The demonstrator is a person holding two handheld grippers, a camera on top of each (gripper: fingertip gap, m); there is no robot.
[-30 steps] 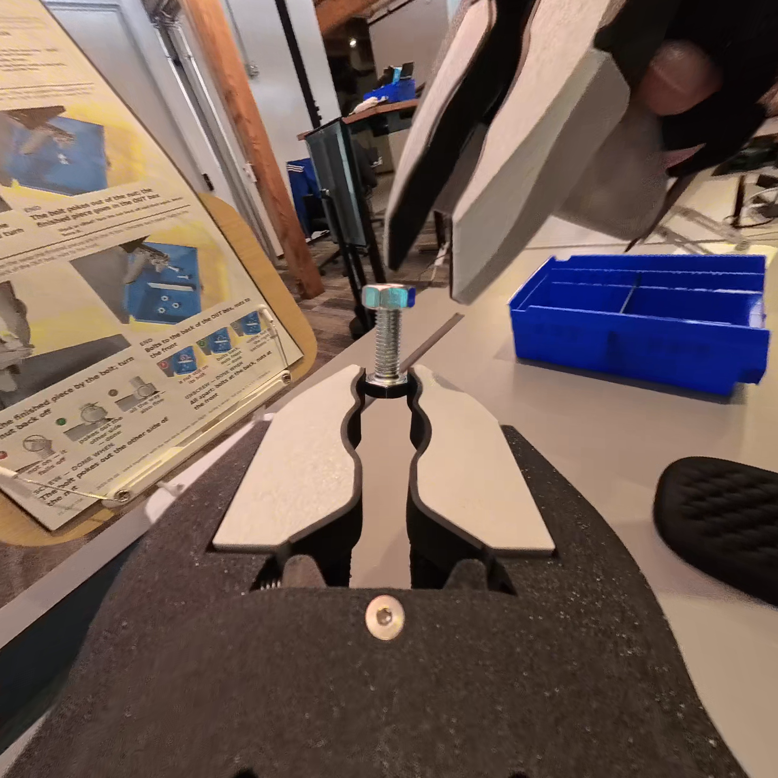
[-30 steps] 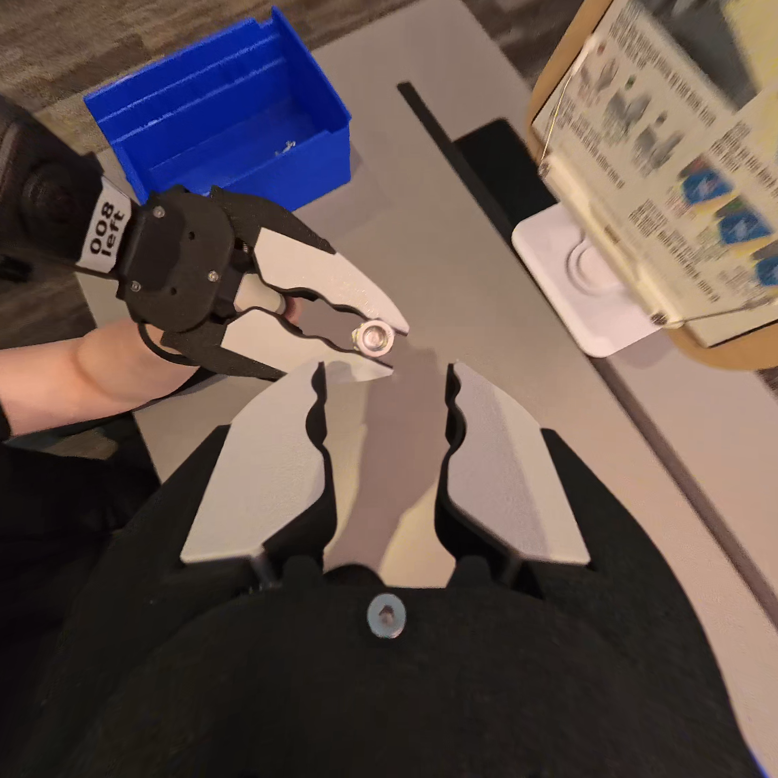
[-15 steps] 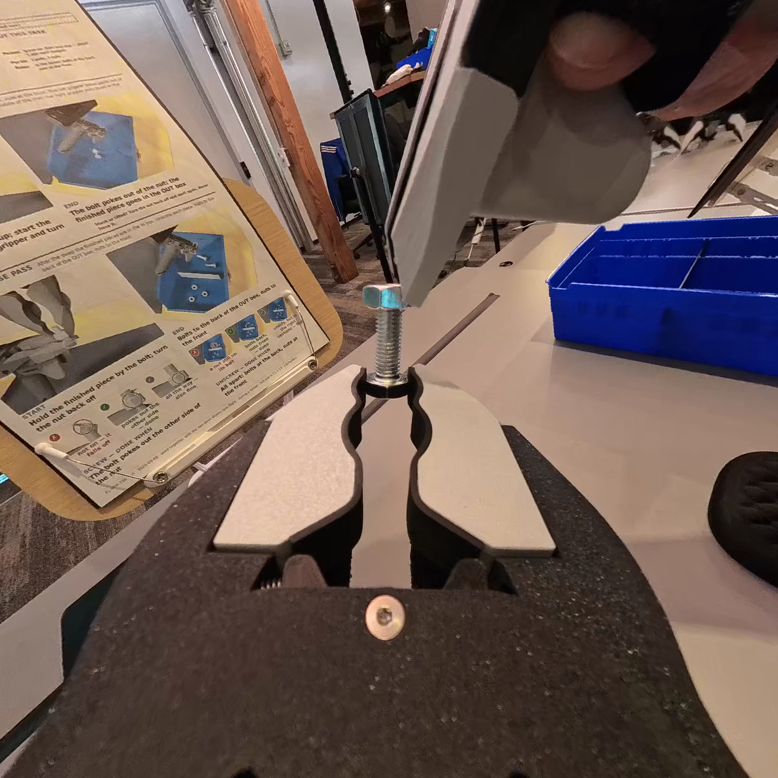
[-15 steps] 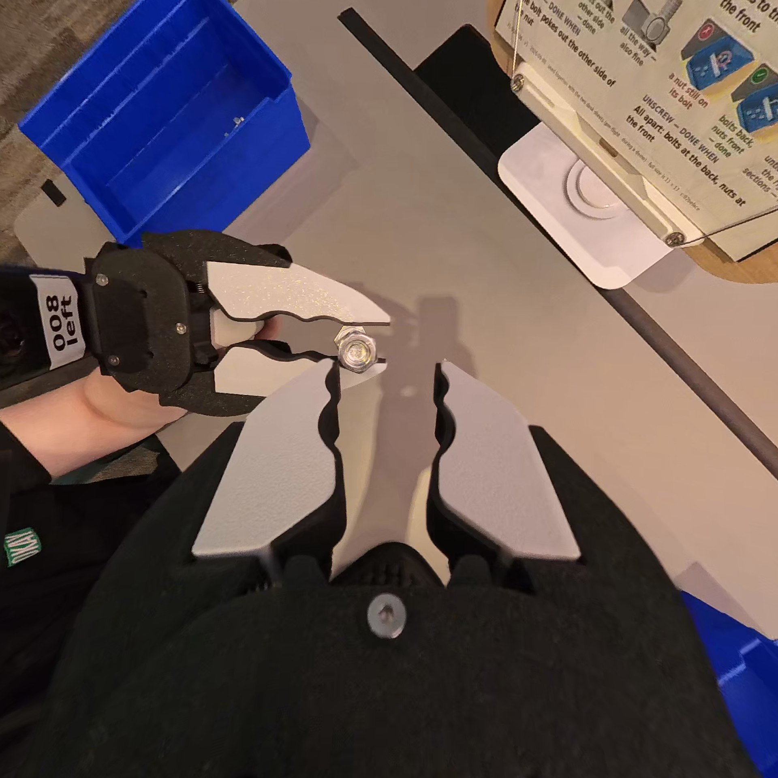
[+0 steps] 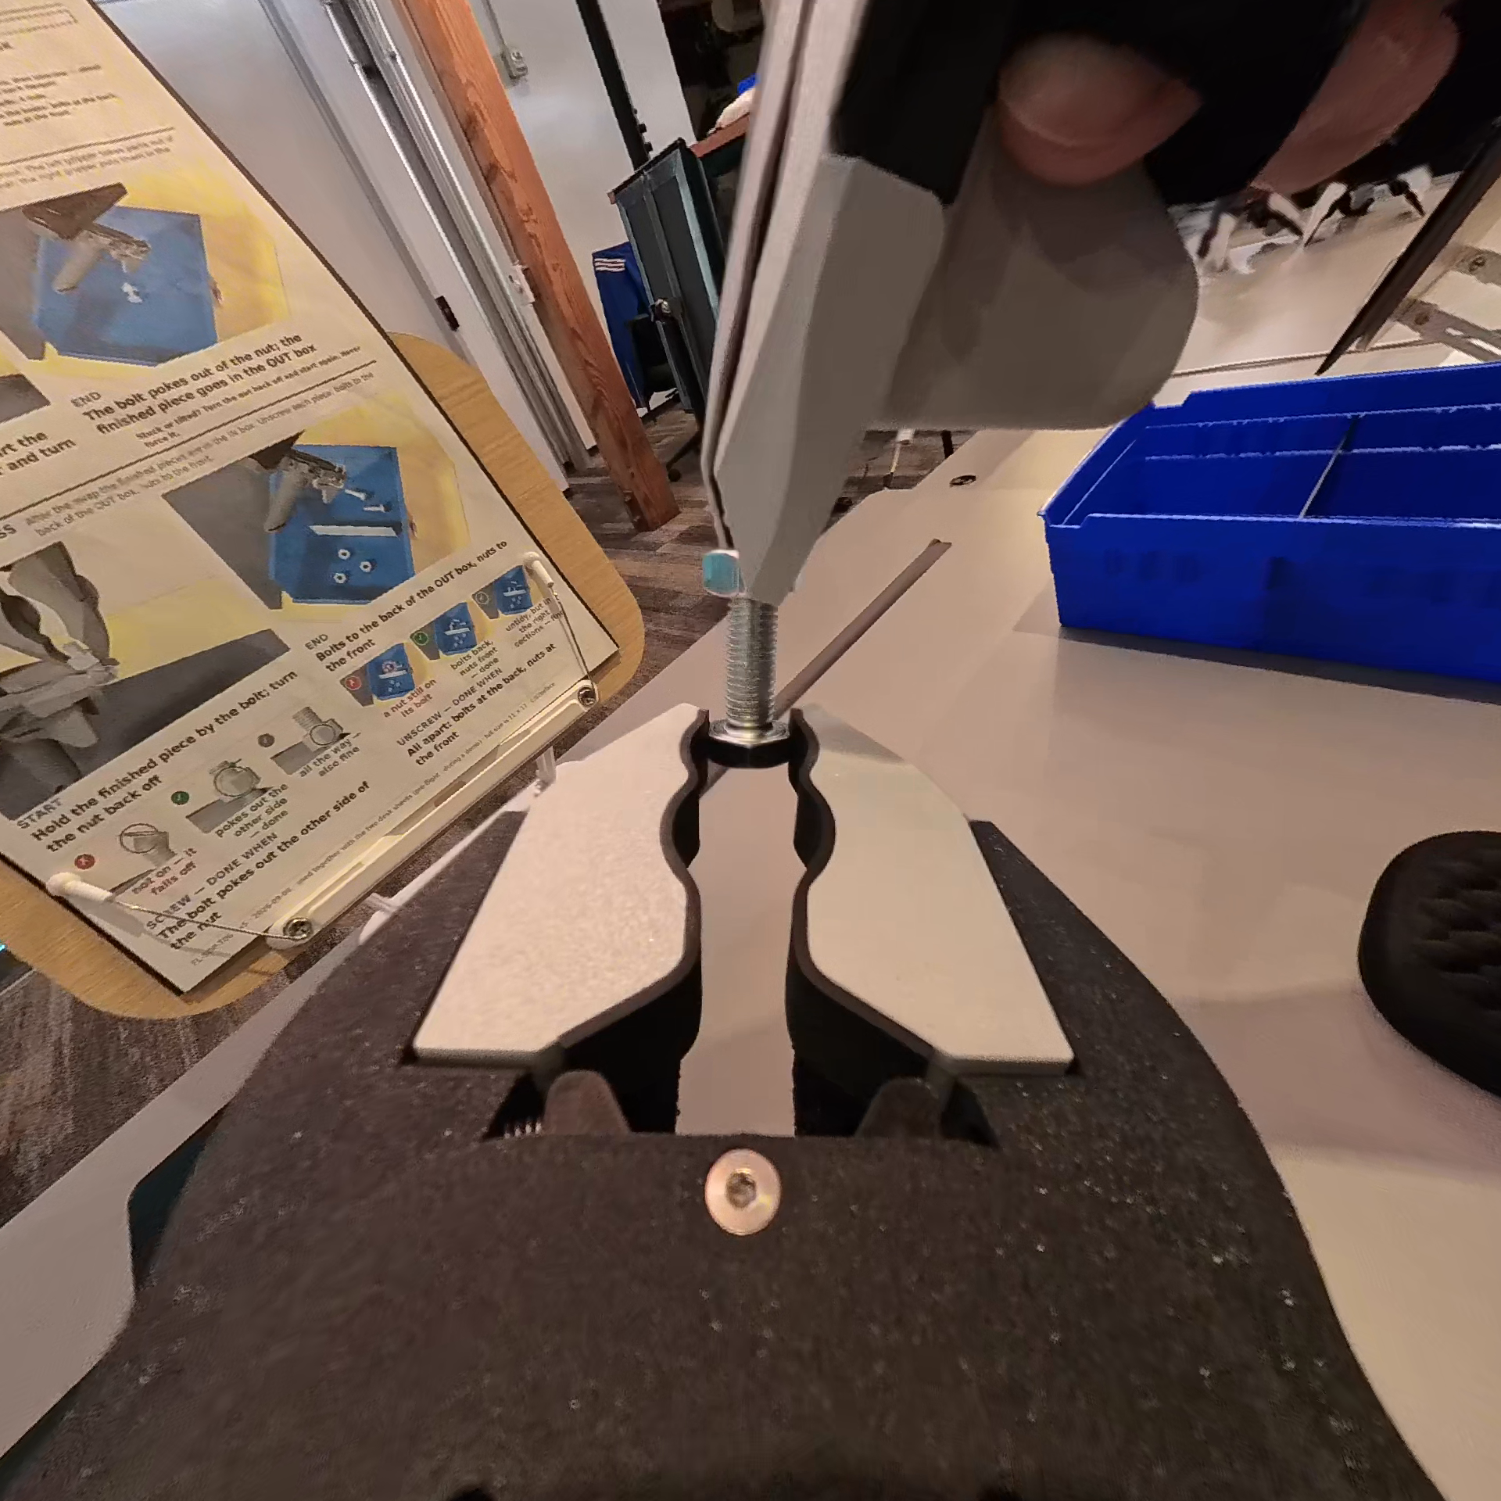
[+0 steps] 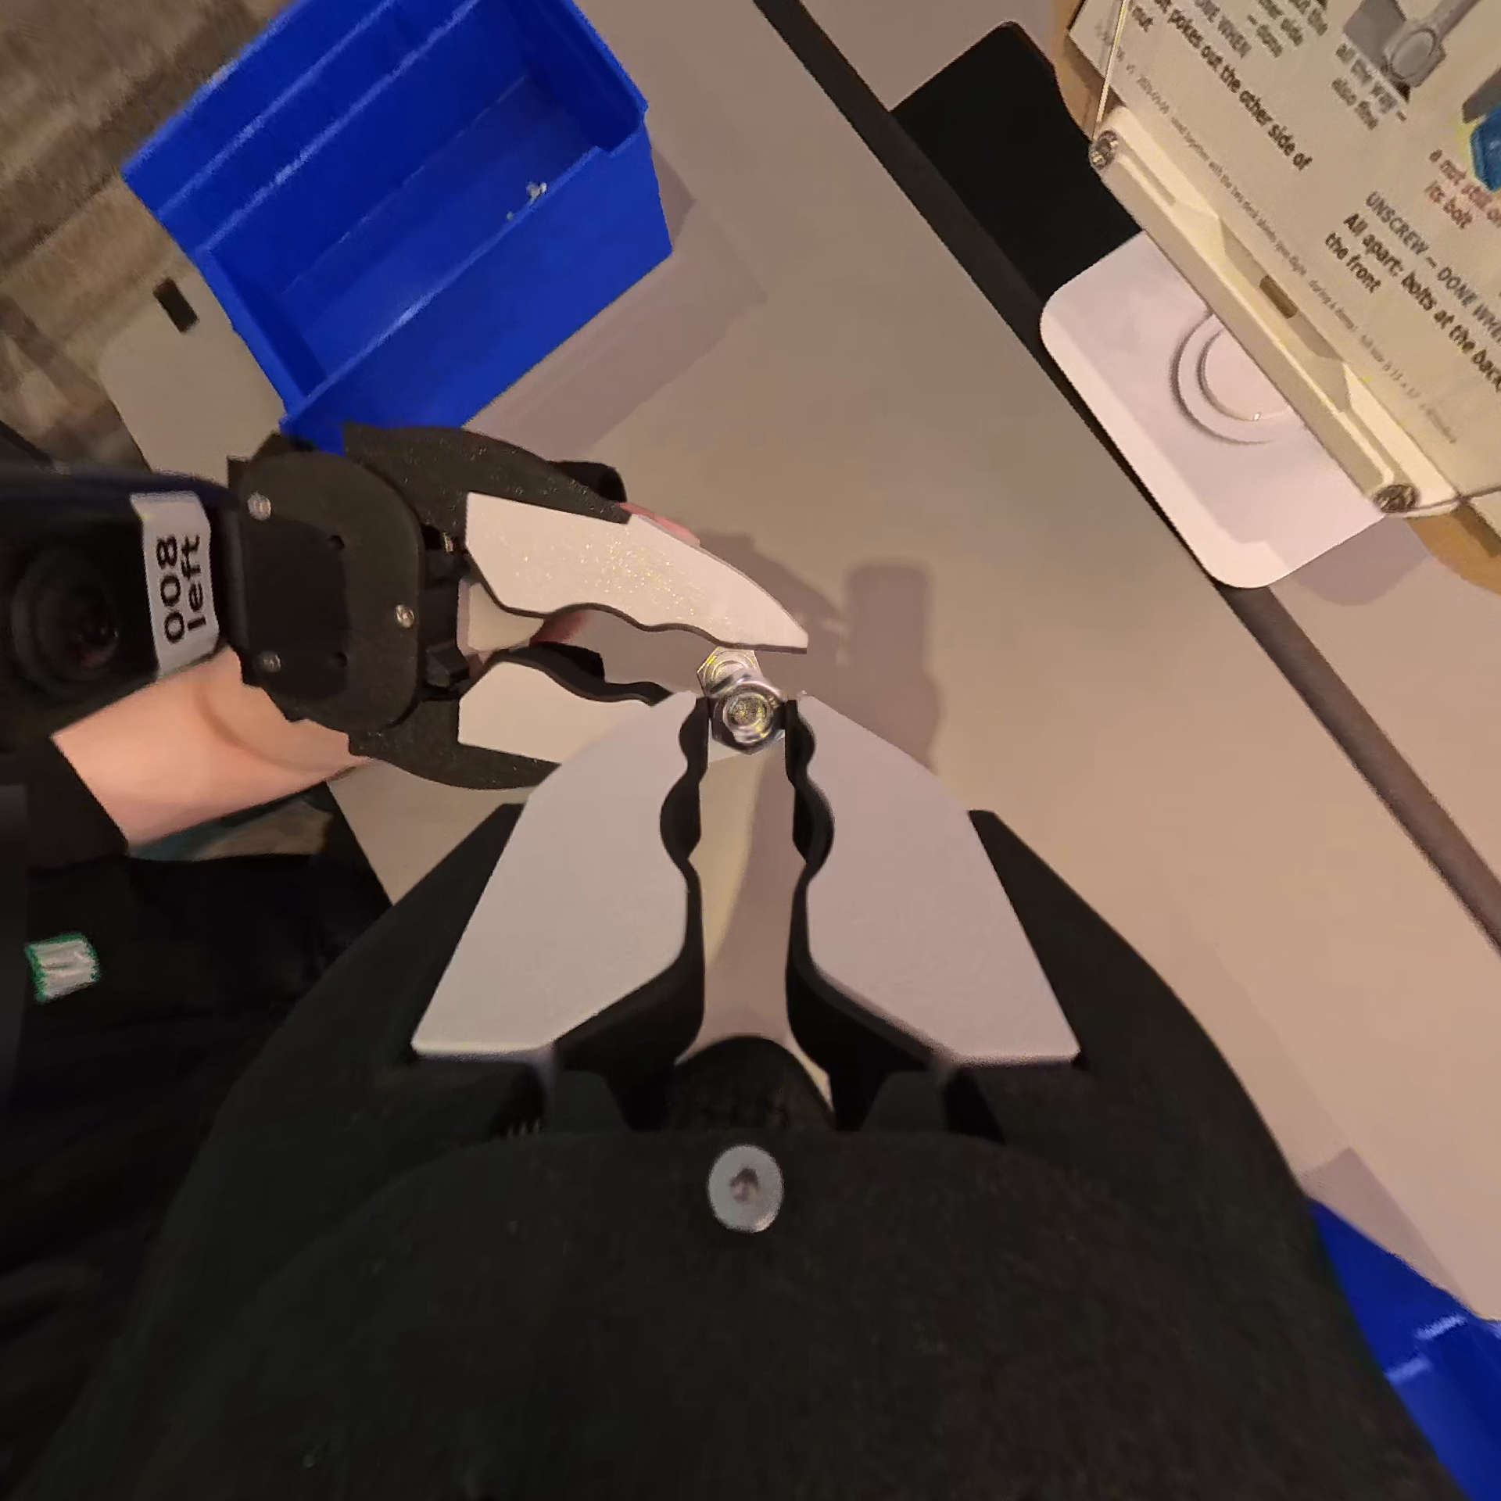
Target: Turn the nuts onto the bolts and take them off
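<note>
Steel nut (image 5: 743,737) sat pinched between the left gripper (image 5: 746,735) tips, bolt (image 5: 749,650) standing upright out of it, threads exposed. Likely held as the fixed half so the bolt could spin. Right gripper (image 6: 746,715) reached down from above, jaws closed around the bolt head, gripping it for turning. Blue bin (image 5: 1299,520) sat well behind on the grey table (image 5: 1137,772), instruction board (image 5: 244,568) to the left.

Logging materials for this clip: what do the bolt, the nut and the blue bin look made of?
The bolt looks like bright plated steel: silvery, with shiny threads and a mirror-like head. The nut, clamped at its lower end, shows the same silvery metal. The blue bin looks like moulded plastic: even colour, smooth slight gloss, thin dividers. The exact alloy and plastic cannot be told.
</note>
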